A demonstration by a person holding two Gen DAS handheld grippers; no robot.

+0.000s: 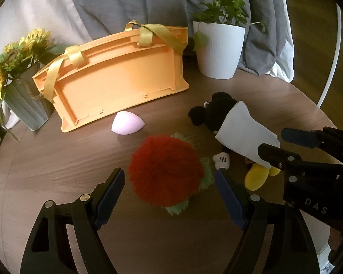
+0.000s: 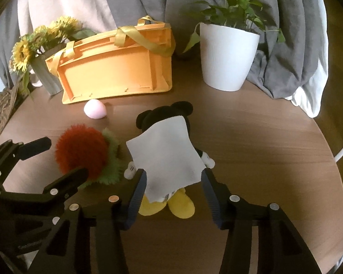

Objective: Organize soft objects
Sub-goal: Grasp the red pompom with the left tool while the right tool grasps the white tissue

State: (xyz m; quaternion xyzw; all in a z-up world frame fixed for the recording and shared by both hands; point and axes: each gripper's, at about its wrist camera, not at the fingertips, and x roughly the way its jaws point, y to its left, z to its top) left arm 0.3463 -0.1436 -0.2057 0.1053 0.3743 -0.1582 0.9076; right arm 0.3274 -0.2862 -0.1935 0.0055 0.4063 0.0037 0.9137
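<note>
A fluffy red and green plush (image 1: 165, 171) lies on the round wooden table, straddled by my open left gripper (image 1: 169, 187). It also shows in the right wrist view (image 2: 82, 151). A Mickey Mouse plush (image 2: 164, 114) lies on its back under a white cloth (image 2: 165, 153), yellow feet toward me. My open right gripper (image 2: 173, 188) straddles its legs. The cloth-covered Mickey shows in the left wrist view (image 1: 247, 132) with the right gripper (image 1: 276, 143) at its feet. A pink egg-shaped sponge (image 1: 127, 123) lies in front of the orange basket (image 1: 116, 77), also in the right wrist view (image 2: 95, 109).
The orange basket (image 2: 114, 68) with yellow ribbon handles stands at the back. Sunflowers in a grey vase (image 1: 22, 100) stand at its left. A white pot with a green plant (image 2: 226, 57) stands at its right. Grey and white fabric hangs behind.
</note>
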